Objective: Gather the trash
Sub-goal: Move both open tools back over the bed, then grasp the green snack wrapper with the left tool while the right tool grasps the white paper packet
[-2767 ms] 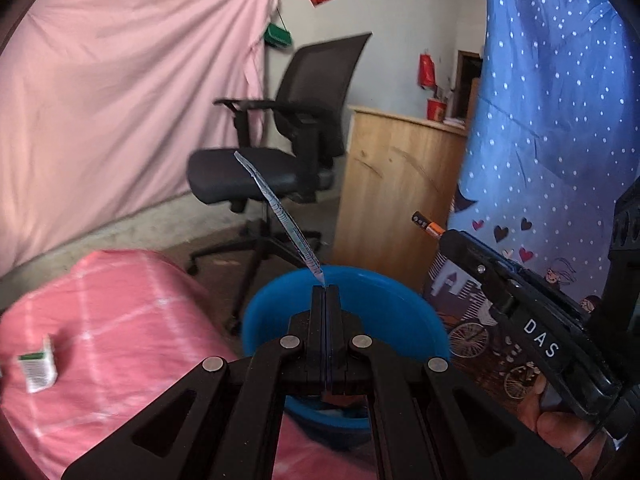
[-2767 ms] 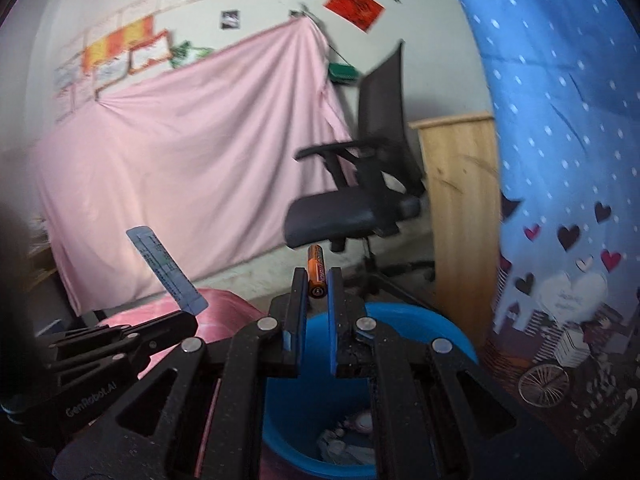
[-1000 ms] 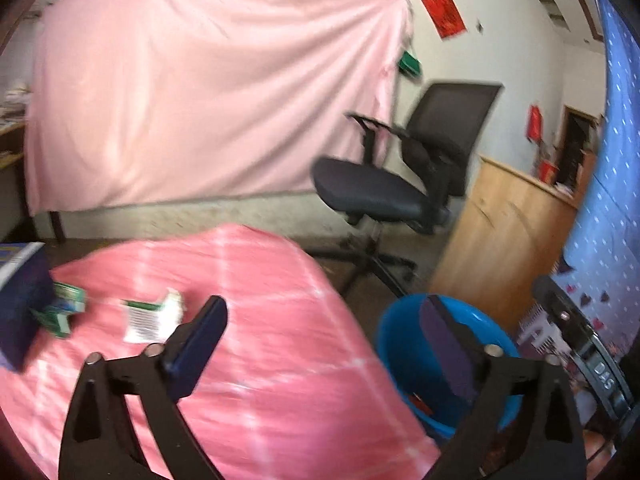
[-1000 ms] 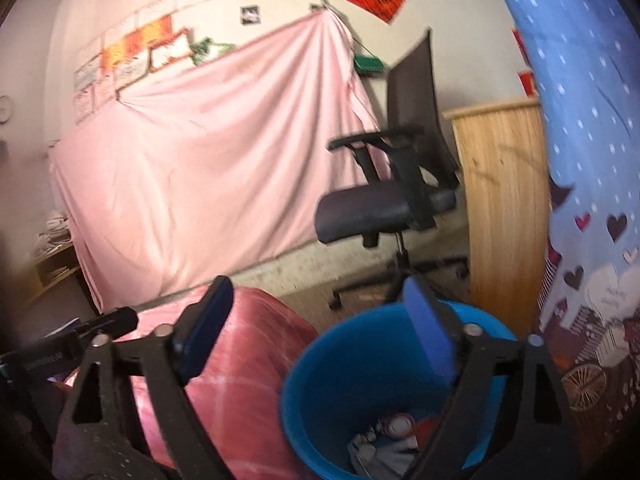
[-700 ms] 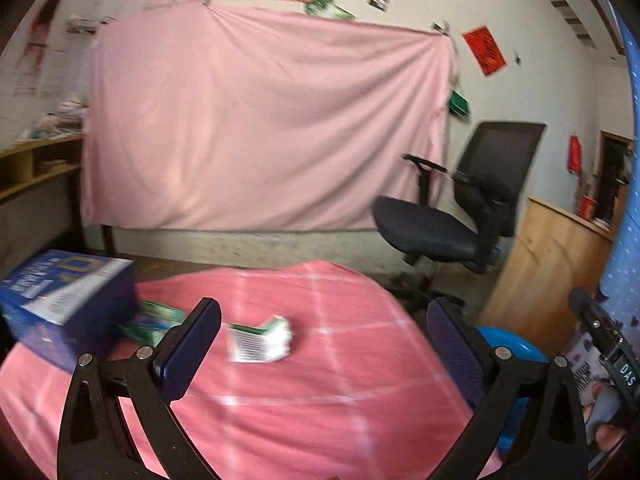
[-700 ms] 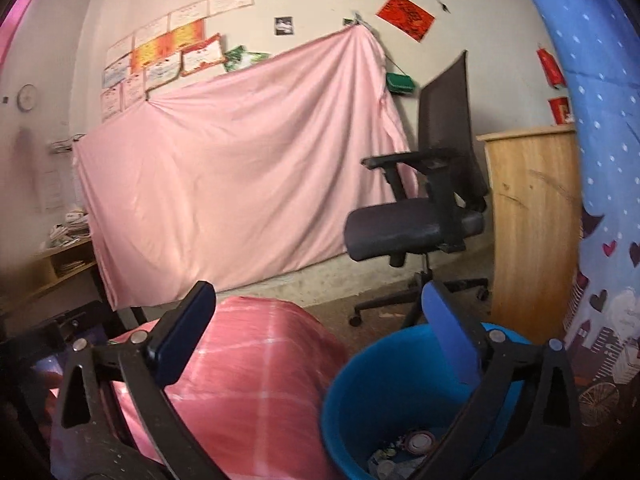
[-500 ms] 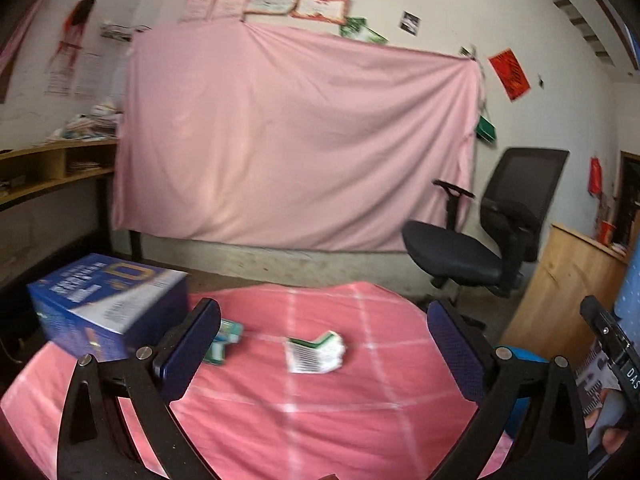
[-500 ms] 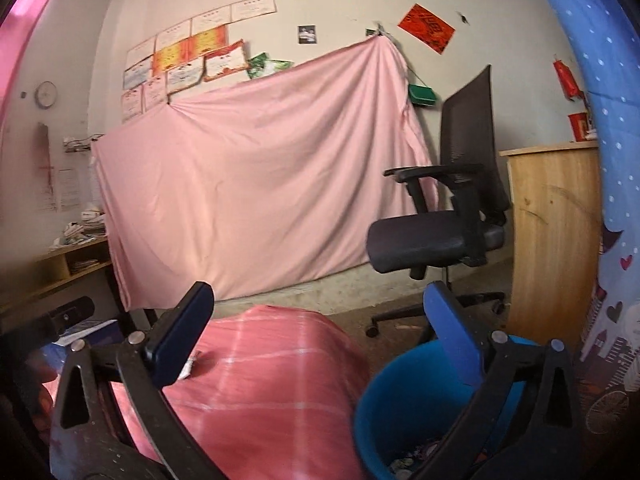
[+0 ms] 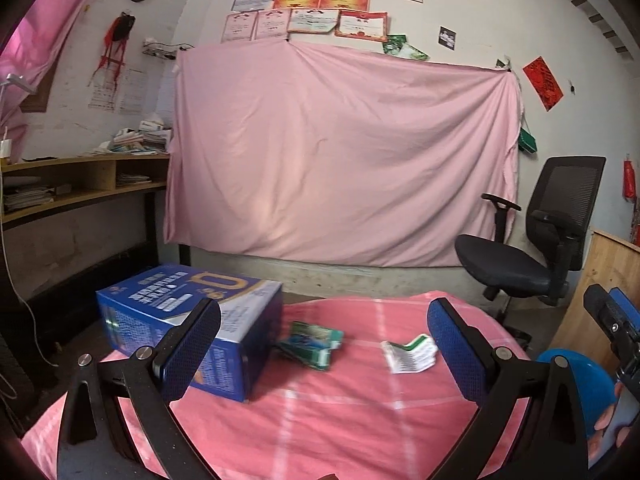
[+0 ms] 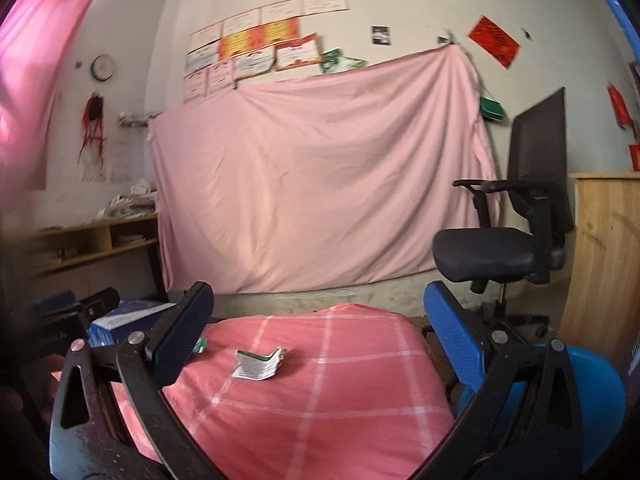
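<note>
Two pieces of trash lie on the pink checked tablecloth (image 9: 320, 412): a crumpled white-and-green wrapper (image 9: 410, 354) (image 10: 258, 364) and a green packet (image 9: 314, 342) beside the blue box (image 9: 188, 328). My left gripper (image 9: 324, 344) is open above the cloth, its pads wide apart, with both pieces lying beyond them. My right gripper (image 10: 320, 332) is open too, empty, hovering short of the white wrapper. The blue bin (image 9: 576, 380) (image 10: 600, 404) stands at the table's right side.
A black office chair (image 9: 532, 244) (image 10: 516, 236) stands on the floor at right, next to a wooden cabinet (image 10: 604, 256). A pink sheet (image 9: 340, 152) covers the back wall. Wooden shelves (image 9: 80, 180) with papers run along the left.
Both grippers let go of what they held over the bin, the left a thin strip and the right a small battery, then opened wide and swung left from the bin toward the table.
</note>
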Action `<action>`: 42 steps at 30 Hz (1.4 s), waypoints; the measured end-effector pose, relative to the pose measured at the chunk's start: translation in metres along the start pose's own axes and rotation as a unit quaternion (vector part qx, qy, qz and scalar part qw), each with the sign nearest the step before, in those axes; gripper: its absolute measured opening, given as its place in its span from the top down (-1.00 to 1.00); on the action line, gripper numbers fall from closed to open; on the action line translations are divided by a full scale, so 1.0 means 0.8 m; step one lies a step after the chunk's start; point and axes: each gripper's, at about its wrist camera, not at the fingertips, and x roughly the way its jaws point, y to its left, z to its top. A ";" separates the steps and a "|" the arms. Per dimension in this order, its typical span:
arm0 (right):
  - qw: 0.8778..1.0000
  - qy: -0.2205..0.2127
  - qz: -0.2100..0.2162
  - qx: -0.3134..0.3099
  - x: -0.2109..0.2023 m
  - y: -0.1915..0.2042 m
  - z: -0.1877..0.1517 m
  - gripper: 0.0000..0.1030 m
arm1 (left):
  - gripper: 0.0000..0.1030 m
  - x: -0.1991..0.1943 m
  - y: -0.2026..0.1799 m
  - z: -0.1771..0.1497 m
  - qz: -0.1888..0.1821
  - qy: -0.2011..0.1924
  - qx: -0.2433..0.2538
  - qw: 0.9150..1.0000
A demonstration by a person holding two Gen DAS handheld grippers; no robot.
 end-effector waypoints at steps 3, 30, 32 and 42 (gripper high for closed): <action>1.000 0.012 0.005 -0.010 0.012 0.012 -0.006 -1.00 | -0.97 0.003 0.012 -0.007 0.010 -0.002 0.002 1.000; 0.978 0.206 0.031 -0.027 0.149 0.016 -0.051 -0.78 | -0.95 0.094 0.014 -0.041 0.014 0.095 0.020 0.995; 0.970 0.237 0.041 -0.019 0.163 0.013 -0.059 -0.69 | -0.94 0.095 0.011 -0.043 0.020 0.096 0.019 0.995; 0.948 0.311 0.069 -0.005 0.203 0.010 -0.079 -0.27 | -0.46 0.116 -0.008 -0.047 0.012 0.131 0.030 0.991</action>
